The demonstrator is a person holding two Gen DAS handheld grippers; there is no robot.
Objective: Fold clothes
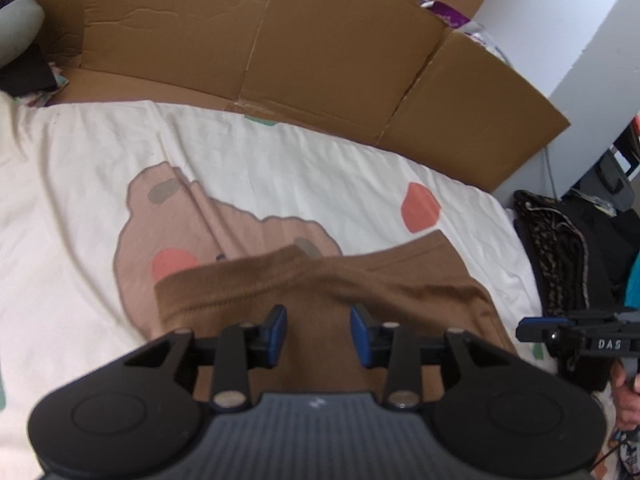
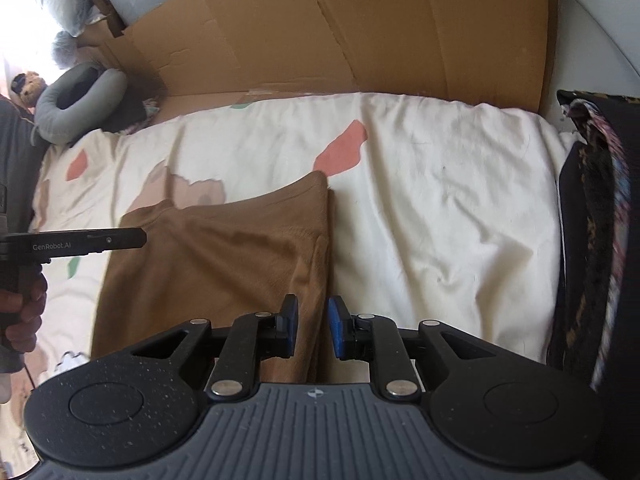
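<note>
Brown garment (image 1: 320, 288) lies partly folded on the cream printed bedsheet (image 1: 80, 184), lower centre of the left wrist frame, its hem running across mid-frame. Left gripper (image 1: 318, 330) hovers above it, jaws parted, blue pads clear of the cloth. Right gripper (image 1: 536, 330) enters at the right edge; its jaw state cannot be read there. Flattened cardboard (image 1: 320, 40) fills the top. Right wrist view: garment (image 2: 224, 256) sits lower left of centre, right edge folded. Right gripper (image 2: 313, 326) straddles that edge, narrow gap between the pads; whether they pinch cloth cannot be told. Left gripper (image 2: 136, 238) pokes in from mid-left.
</note>
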